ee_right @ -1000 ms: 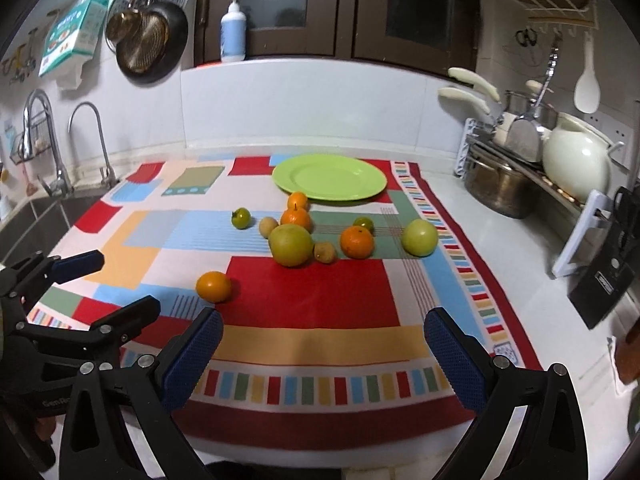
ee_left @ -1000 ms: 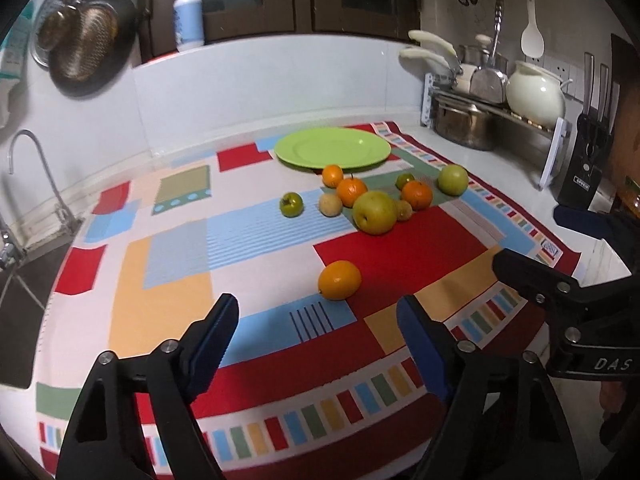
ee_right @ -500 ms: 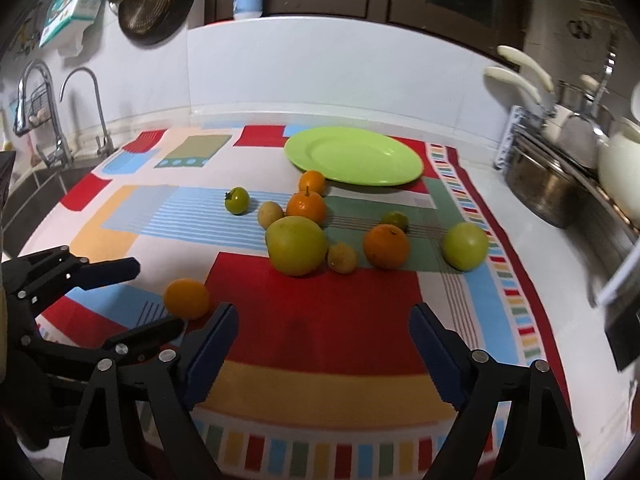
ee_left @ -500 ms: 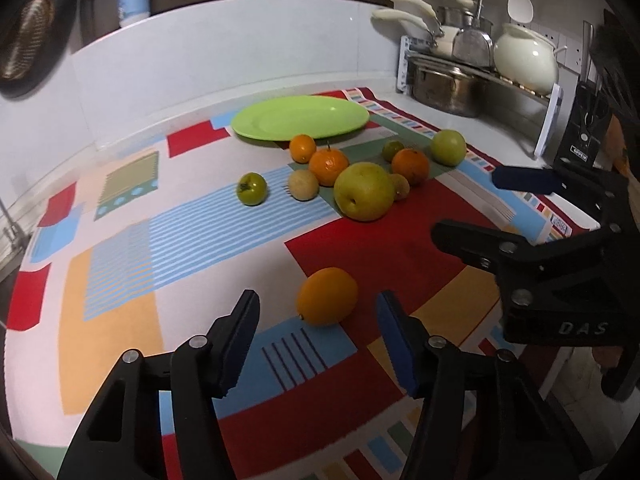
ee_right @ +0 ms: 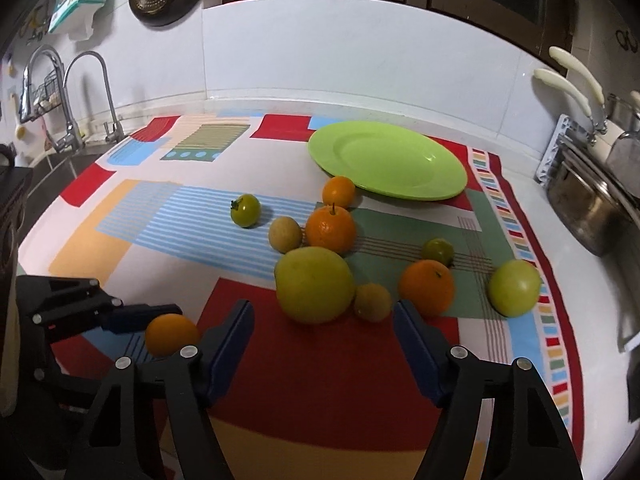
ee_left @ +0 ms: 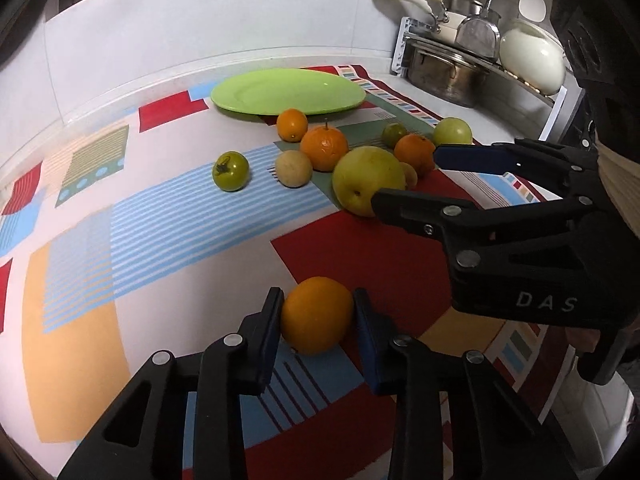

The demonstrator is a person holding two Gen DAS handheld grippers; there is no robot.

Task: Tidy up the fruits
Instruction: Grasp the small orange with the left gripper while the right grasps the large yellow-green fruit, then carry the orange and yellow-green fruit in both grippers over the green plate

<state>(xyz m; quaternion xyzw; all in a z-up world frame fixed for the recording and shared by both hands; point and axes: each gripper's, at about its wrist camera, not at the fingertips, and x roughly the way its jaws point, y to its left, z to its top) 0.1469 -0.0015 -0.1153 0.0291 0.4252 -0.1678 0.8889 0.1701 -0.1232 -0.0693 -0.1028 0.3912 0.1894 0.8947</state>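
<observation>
Left hand-held gripper (ee_left: 318, 318): lower centre of the left wrist view. Its jaws have just been closing, and both blue pads now press the sides of a lone orange (ee_left: 317, 315). The orange sits on the patterned cloth (ee_left: 160, 240) that covers the desk, at the edge of a red block, well apart from the other fruit. In the right wrist view the same orange (ee_right: 171, 334) appears at lower left, with one pad of the left hand-held gripper against it.

Right hand-held gripper (ee_right: 323, 346): lower centre of the right wrist view. Its jaws have just been closing but stand apart with nothing between the pads. The fingertips point at the large yellow-green fruit (ee_right: 315, 284), which lies just beyond them. In the left wrist view this hand-held gripper enters from the right edge, its near finger overlapping that fruit (ee_left: 368, 186).

Fruit cluster, centre of the right wrist view:
- stemmed orange (ee_right: 331, 229), touching the large fruit's far side
- small orange (ee_right: 339, 191), at the plate rim
- two small tan fruits (ee_right: 285, 234)
- green tomato (ee_right: 245, 210), apart at left
- orange (ee_right: 427, 288), small green fruit (ee_right: 438, 251) and green apple (ee_right: 514, 288), at right

The green plate (ee_right: 400, 148) holds nothing and sits at the far side of the cloth.
</observation>
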